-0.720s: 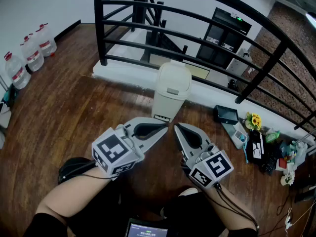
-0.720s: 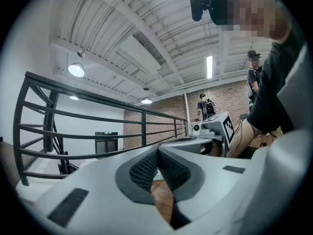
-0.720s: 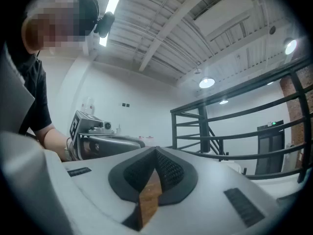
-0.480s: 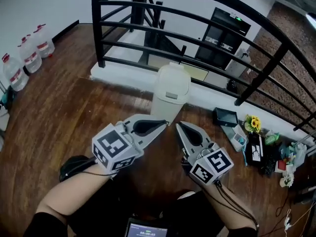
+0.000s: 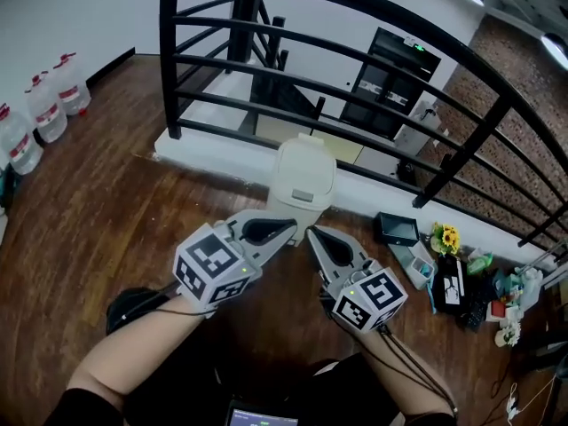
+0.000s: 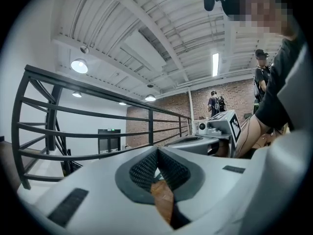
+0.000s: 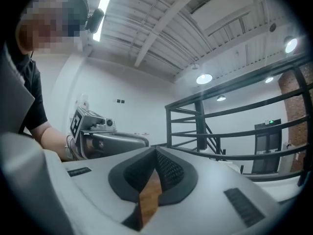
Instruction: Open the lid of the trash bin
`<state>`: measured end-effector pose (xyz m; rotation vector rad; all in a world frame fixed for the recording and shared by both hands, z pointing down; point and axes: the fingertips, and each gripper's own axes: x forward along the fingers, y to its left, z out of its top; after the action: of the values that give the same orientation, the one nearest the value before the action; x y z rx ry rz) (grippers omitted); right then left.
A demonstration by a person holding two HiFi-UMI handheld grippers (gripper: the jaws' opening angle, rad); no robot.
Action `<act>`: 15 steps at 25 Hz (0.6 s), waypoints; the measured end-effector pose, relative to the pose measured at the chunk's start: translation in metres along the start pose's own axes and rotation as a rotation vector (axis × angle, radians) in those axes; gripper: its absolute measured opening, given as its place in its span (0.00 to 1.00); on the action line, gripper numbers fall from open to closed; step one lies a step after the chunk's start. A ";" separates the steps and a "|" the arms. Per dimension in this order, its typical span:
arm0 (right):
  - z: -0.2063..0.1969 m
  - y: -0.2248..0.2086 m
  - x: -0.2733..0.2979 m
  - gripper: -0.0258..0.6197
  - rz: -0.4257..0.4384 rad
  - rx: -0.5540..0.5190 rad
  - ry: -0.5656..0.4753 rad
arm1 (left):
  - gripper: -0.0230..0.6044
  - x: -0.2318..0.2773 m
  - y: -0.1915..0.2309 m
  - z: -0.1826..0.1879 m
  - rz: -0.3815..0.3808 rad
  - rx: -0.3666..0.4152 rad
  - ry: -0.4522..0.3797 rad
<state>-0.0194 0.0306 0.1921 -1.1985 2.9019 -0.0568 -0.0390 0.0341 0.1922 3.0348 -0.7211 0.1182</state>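
Trash bin [image 5: 302,174] upright on wood floor [image 5: 98,207], backed against white ledge [image 5: 209,143] under railing [image 5: 373,56]. Lid down. Left tongs [image 5: 287,229] and right tongs [image 5: 311,233] both closed tip to tip, gripping nothing. Bin straight ahead, just beyond both tips, its front latch [image 5: 303,196] facing them. Hands about equally near.

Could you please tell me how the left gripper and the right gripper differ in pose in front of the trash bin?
The left gripper points rightward toward the foot of the trash bin; the right gripper points steeply up and leftward. The left gripper sits slightly higher in the head view than the right gripper. Both are shut and empty, close together below the closed lid.
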 end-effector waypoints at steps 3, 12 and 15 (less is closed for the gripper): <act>0.001 0.012 0.007 0.07 0.005 -0.025 0.023 | 0.10 -0.007 -0.001 0.002 -0.010 0.017 0.002; 0.012 -0.013 -0.006 0.07 0.020 -0.074 -0.008 | 0.10 0.027 0.007 -0.003 -0.032 0.002 0.010; 0.002 -0.043 -0.012 0.07 0.030 -0.034 0.003 | 0.10 0.057 0.012 0.002 -0.015 -0.023 0.014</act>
<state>0.0192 0.0084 0.1909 -1.1597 2.9345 -0.0088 0.0061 -0.0019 0.1948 3.0140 -0.6940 0.1295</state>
